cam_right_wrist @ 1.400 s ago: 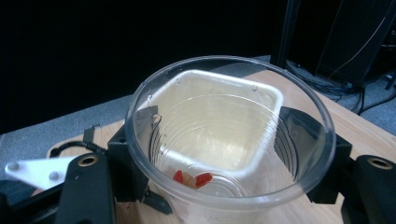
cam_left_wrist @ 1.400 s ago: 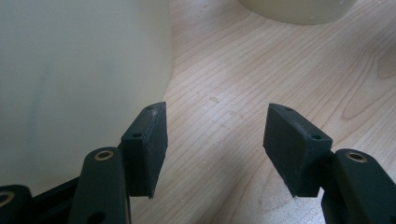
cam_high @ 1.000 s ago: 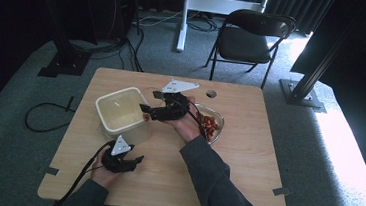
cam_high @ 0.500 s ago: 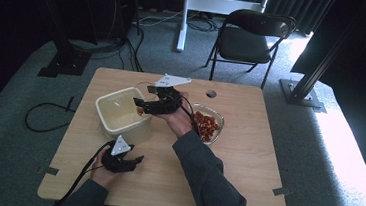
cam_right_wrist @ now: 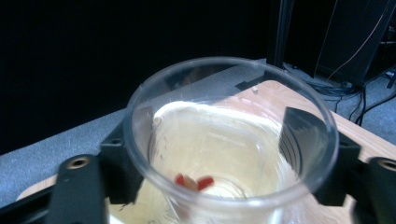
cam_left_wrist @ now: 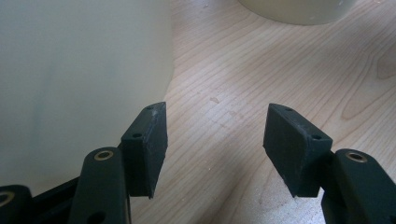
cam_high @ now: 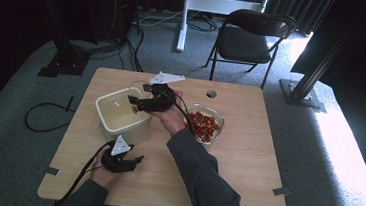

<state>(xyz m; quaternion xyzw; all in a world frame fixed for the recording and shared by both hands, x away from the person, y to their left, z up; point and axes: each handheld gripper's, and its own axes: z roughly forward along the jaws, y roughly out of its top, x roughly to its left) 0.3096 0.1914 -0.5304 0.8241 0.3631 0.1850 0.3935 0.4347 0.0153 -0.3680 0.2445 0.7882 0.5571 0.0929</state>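
Clear round plastic cup (cam_right_wrist: pixel 231 140), cream square tub (cam_high: pixel 120 113)

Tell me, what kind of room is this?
Probably a workshop or lab room, not a kitchen: a wooden table on grey carpet, a folding chair, black curtains, and cables on the floor.

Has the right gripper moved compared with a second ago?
Yes. The right gripper has shifted left, from beside the bowl of red pieces to over the white tub, carrying a clear cup.
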